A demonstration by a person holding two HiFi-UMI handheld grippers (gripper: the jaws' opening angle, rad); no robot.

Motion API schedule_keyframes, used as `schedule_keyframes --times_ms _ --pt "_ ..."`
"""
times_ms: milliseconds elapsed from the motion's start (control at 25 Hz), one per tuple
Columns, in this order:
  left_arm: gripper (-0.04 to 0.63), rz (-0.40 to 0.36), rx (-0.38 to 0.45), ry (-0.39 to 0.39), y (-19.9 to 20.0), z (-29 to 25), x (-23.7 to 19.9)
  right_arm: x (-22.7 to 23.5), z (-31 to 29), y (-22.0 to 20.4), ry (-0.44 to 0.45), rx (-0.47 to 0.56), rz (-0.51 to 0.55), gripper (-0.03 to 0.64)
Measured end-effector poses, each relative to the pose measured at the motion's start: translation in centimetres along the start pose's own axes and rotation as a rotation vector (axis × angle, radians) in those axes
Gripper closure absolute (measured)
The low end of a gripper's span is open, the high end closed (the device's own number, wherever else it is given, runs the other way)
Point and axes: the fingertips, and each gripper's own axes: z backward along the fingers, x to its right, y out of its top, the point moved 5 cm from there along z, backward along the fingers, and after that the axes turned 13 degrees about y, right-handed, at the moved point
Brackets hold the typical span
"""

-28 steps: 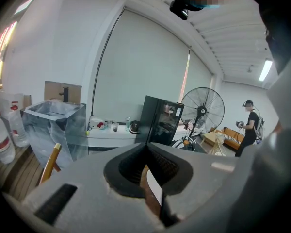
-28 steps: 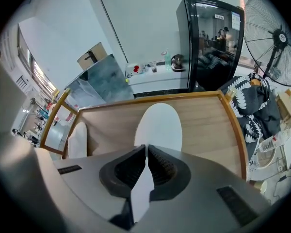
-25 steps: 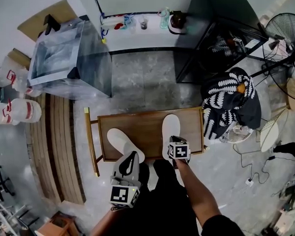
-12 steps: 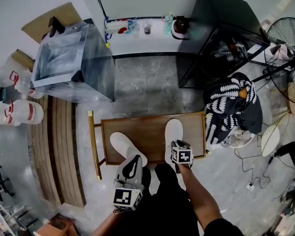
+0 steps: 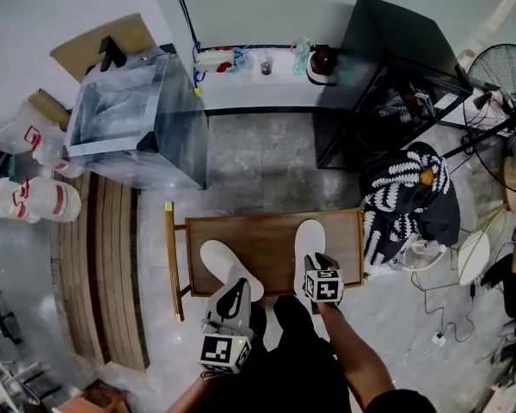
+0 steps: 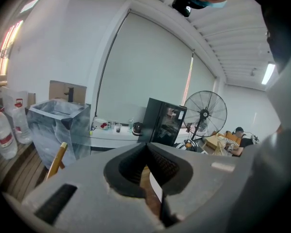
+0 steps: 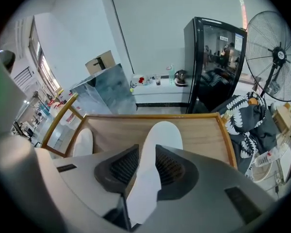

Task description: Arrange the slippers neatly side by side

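Observation:
Two white slippers lie on the wooden table [image 5: 267,235]. The left slipper [image 5: 222,263] lies slanted near the front left. The right slipper [image 5: 308,241] lies straight, toe away from me. My right gripper [image 5: 316,261] hovers over that slipper's heel. In the right gripper view the slipper [image 7: 161,132] shows between the pads; the jaws have just been opening, do not press on it, and stand open. My left gripper [image 5: 234,289] is at the left slipper's near end with its tips together, shut. Through the gap behind them in the left gripper view [image 6: 146,145] a white edge and wood show.
A clear plastic box [image 5: 125,119] stands beyond the table's left. A black cabinet [image 5: 387,67], a floor fan [image 5: 503,58] and a black-and-white patterned cloth [image 5: 408,192] are at the right. Water bottles [image 5: 34,200] and wooden slats [image 5: 103,265] lie left.
The right gripper has let go of the right slipper's heel and lifted a little. The left gripper and both slippers stay where they were.

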Motion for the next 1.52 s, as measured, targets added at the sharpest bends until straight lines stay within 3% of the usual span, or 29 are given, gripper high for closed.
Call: schedule_keyframes --times_ms 400,840,1200,1520 --pt "0.580 0.036 0.037 0.056 0.7 1.8 -2.6 -5.7 1.4 3.7 0.061 0.120 0.112 0.586" --pt "0.580 0.055 0.077 0.165 0.4 5.1 -6.9 -13.4 1.1 6.3 0.176 0.182 0.251 0.601" --pt "0.580 0.091 0.099 0.243 -0.1 7.5 -10.3 -20.9 -0.5 6.5 0.316 0.168 0.381 0.604" --pt "0.580 0.137 0.108 0.304 -0.7 9.3 -12.8 -24.6 -2.3 5.6 0.377 0.134 0.443 0.604"
